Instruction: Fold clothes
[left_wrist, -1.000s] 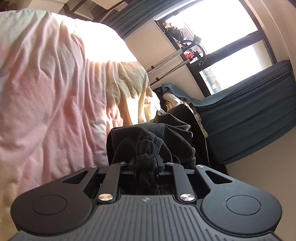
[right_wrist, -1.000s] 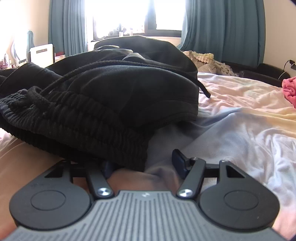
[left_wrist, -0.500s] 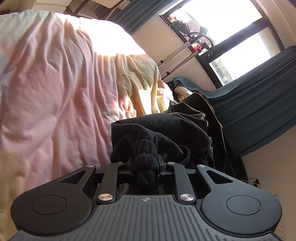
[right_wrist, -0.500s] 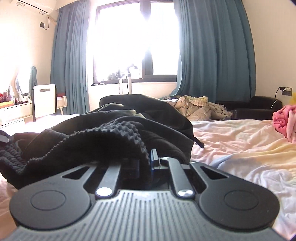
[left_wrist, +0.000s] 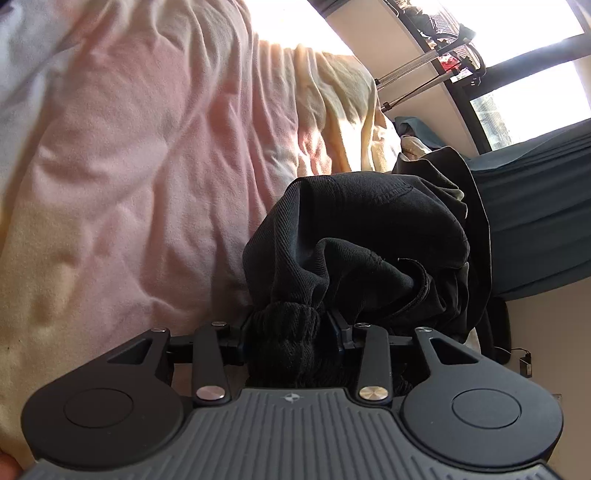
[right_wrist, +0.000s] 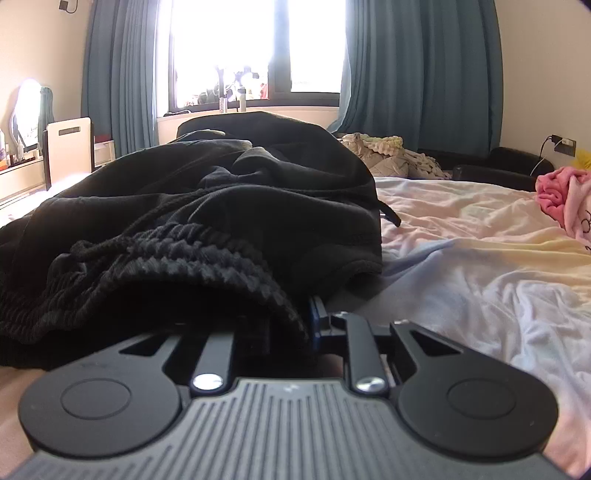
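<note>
A black garment (left_wrist: 369, 229) with ribbed cuffs and a drawstring lies bunched on the bed. In the left wrist view its ribbed cuff (left_wrist: 284, 332) sits between the fingers of my left gripper (left_wrist: 288, 328). Those jaws are opening and stand a little off the cuff. In the right wrist view the same black garment (right_wrist: 221, 192) is heaped at the left. Its ribbed waistband (right_wrist: 207, 258) drapes over my right gripper (right_wrist: 291, 325) and hides the left finger. The right jaws are opening slightly, and the waistband edge is still pressed against the blue pad (right_wrist: 314, 317).
The pastel bedsheet (right_wrist: 480, 258) is wrinkled, with bare cloth to the right of the garment. A pink garment (right_wrist: 557, 192) lies at the far right. Beige clothes (right_wrist: 391, 155) are piled beyond the bed by teal curtains (right_wrist: 424, 74). A chair (right_wrist: 68, 147) stands at the left.
The left gripper has sunk toward the bed and its jaws have spread around the cuff. The right gripper closed on the waistband, then eased a little, and the garment has dropped back onto the bed.
</note>
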